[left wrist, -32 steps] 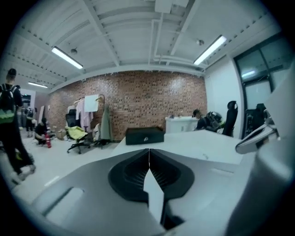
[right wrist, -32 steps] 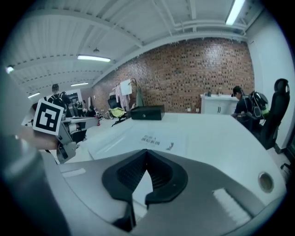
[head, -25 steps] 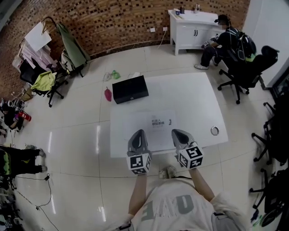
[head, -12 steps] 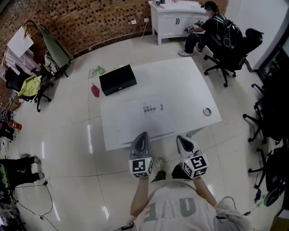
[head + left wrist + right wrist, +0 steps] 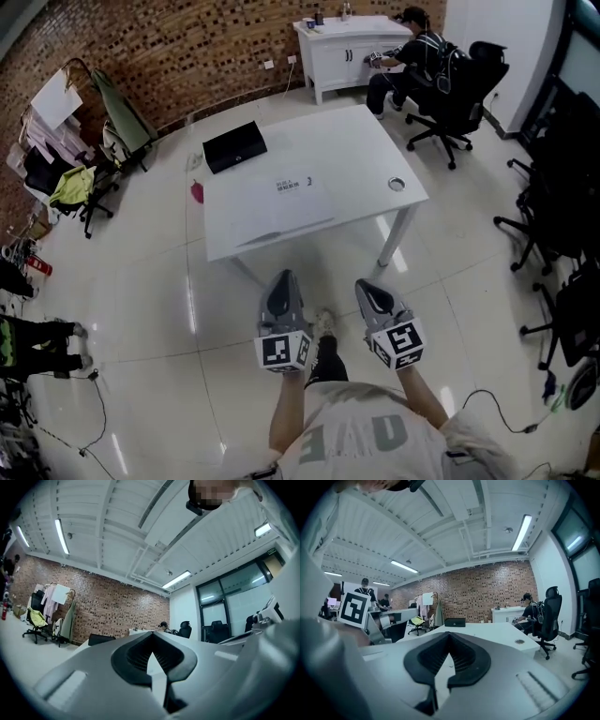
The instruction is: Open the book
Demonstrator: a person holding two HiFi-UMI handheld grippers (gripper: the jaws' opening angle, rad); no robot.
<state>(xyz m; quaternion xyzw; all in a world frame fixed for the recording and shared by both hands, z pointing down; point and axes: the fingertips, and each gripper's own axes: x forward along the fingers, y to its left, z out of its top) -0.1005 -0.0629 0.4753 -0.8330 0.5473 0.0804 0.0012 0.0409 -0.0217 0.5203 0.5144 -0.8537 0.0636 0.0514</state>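
Observation:
The book (image 5: pixel 281 212) is white with small dark print and lies closed on the near middle of the white table (image 5: pixel 361 155). Both grippers hang over the floor, well short of the table's near edge, and touch nothing. My left gripper (image 5: pixel 284 277) is shut and empty, and my right gripper (image 5: pixel 365 286) beside it is shut and empty too. In the left gripper view the jaws (image 5: pixel 151 656) meet with the table top far ahead. The right gripper view shows its jaws (image 5: pixel 449 654) closed, pointing at the table (image 5: pixel 487 630).
A black box (image 5: pixel 234 146) sits on the table's far left corner and a small ring (image 5: pixel 397 184) near its right edge. Office chairs (image 5: pixel 457 94) and a seated person (image 5: pixel 408 52) are at the back right, a clothes rack (image 5: pixel 70 122) at the left.
Both grippers have drawn back from the table's near edge together and now hang over the floor. The table and book look farther away. The jaws stayed shut.

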